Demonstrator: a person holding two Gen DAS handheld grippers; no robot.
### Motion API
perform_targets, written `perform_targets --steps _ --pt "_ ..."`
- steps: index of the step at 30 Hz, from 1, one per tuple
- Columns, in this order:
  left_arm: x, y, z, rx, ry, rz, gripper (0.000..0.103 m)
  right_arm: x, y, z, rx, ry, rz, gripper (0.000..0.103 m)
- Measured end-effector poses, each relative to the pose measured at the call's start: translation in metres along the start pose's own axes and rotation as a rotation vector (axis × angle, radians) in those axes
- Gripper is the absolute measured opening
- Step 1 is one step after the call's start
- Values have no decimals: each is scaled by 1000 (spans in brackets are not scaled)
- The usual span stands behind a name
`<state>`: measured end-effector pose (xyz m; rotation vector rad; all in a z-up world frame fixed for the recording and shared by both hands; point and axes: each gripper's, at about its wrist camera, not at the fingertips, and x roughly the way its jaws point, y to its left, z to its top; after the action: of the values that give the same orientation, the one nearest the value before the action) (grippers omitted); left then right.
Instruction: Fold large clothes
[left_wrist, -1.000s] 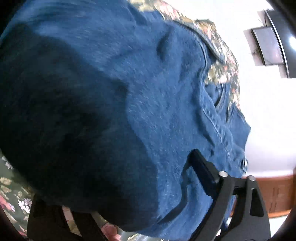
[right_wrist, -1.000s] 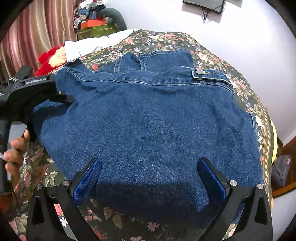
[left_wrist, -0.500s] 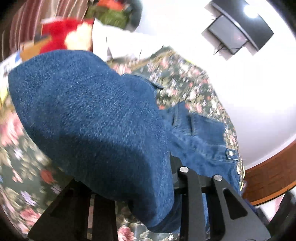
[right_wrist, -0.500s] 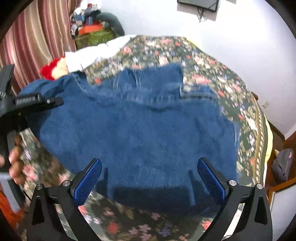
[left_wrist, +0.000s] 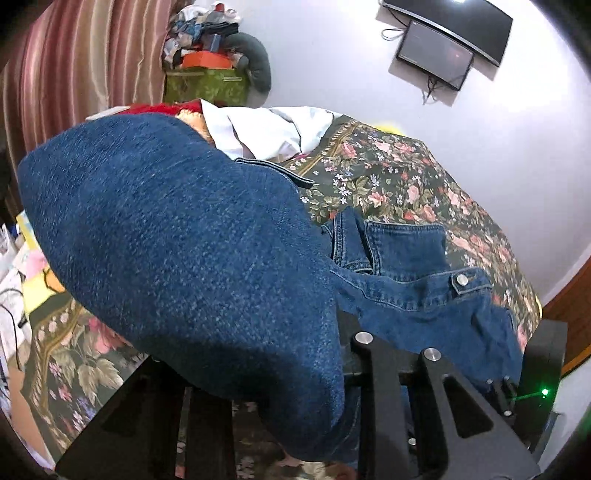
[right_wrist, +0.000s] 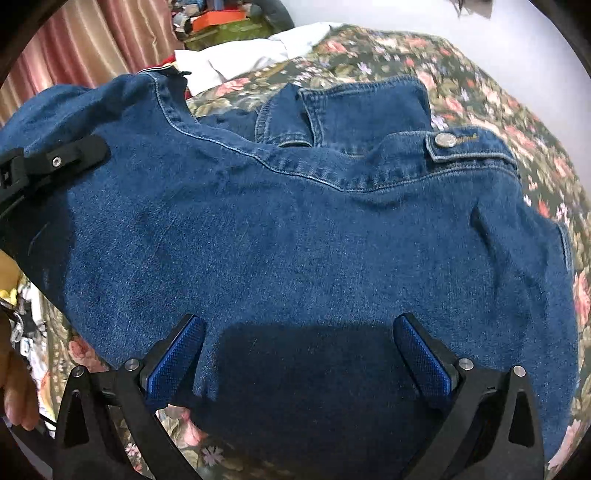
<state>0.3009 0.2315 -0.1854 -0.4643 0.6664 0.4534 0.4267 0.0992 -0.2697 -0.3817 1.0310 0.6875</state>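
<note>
A dark blue denim jacket (right_wrist: 314, 229) lies back-up on the floral bedspread (right_wrist: 498, 92), collar at the far side. My left gripper (right_wrist: 70, 157) is shut on its left shoulder and holds that part up off the bed. In the left wrist view the lifted denim (left_wrist: 184, 251) bulges over the jaws and hides the pads, so only the right finger (left_wrist: 373, 358) shows. My right gripper (right_wrist: 299, 354) hovers open over the jacket's near hem. Its blue pads (right_wrist: 177, 362) stand wide apart with nothing pinched between them.
White cloth (left_wrist: 273, 129) and a red plush item (left_wrist: 162, 109) lie at the head of the bed. A green box (left_wrist: 203, 86) piled with clutter stands by the striped curtain (left_wrist: 74, 74). Screens (left_wrist: 436, 51) hang on the wall. A hand (right_wrist: 16, 391) shows at far left.
The left gripper closed on the jacket's shoulder, rolled and lifted it off the bed. The right gripper moved in closer over the jacket's near hem, staying open.
</note>
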Motion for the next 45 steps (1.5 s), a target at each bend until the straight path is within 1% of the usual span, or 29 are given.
perform_targets --steps 1,3,4,5,6,8,9,10,11,14,15,17,18,20,21,22,23,24,25,29,31,32,33,35,37,39,41,43,45 --pt "0 -3 1 18 -2 2 27 -1 -1 0 -4 11 6 103" --pt "-4 -12 0 78 -23 14 26 -8 -11 2 4 48 56 103" --pt "-9 -26 0 135 -51 20 26 -17 -16 0 20 45 80 102" --pt "-9 -35 2 167 -67 24 26 -31 -26 -4 54 21 107 102" --pt "-13 -48 2 223 -93 27 25 -48 -38 -10 96 -10 117 102" --pt "-21 -81 -1 342 -150 27 25 -75 -54 -24 146 -49 93 102" --pt "-26 -91 -4 382 -169 25 25 -91 -65 -33 165 -75 74 102" --pt "-31 -113 -10 458 -203 16 25 -104 -75 -38 176 -98 57 102" --pt "-34 -124 -13 493 -218 8 24 -120 -86 -48 194 -128 31 102" --pt "-42 -171 -33 628 -248 -62 24 -163 -124 -77 275 -194 -28 102" --pt "-43 -184 -41 668 -243 -89 24 -173 -135 -83 302 -208 -36 102" --pt "-41 -204 -58 741 -195 -149 24 -192 -159 -101 375 -231 -50 102" --pt "-38 -212 -69 781 -150 -185 24 -199 -168 -109 401 -239 -50 102" --pt "-28 -218 -87 842 -59 -225 23 -212 -185 -127 465 -258 -44 102" --pt "-20 -220 -99 880 5 -239 23 -215 -192 -133 491 -262 -42 102" --pt "-16 -220 -108 908 36 -236 23 -218 -199 -141 523 -262 -36 102" --pt "-14 -220 -115 937 48 -225 24 -220 -202 -147 540 -261 -30 102" --pt "-15 -221 -123 972 35 -204 24 -221 -205 -154 558 -259 -22 102" --pt "-16 -221 -125 985 31 -194 24 -221 -208 -159 575 -254 -17 102" --pt "-19 -221 -115 962 97 -193 27 -218 -214 -169 593 -235 -15 102" --pt "-20 -223 -111 945 136 -201 36 -221 -213 -172 585 -239 -9 102" --pt "-23 -221 -110 930 162 -223 47 -223 -211 -172 576 -243 -6 102" --pt "-29 -217 -108 902 196 -262 61 -225 -208 -173 567 -247 -6 102" --pt "-44 -206 -100 823 248 -366 71 -230 -202 -167 543 -258 -5 102" --pt "-56 -197 -93 772 246 -399 71 -235 -195 -157 519 -273 -1 102" --pt "-64 -187 -83 722 235 -385 71 -238 -186 -144 493 -293 9 102" --pt "-72 -173 -67 657 221 -390 72 -239 -176 -128 466 -310 22 102" --pt "-72 -162 -53 618 190 -359 74 -237 -164 -111 435 -325 36 102" --pt "-68 -149 -39 591 155 -319 80 -231 -152 -95 394 -334 55 103"
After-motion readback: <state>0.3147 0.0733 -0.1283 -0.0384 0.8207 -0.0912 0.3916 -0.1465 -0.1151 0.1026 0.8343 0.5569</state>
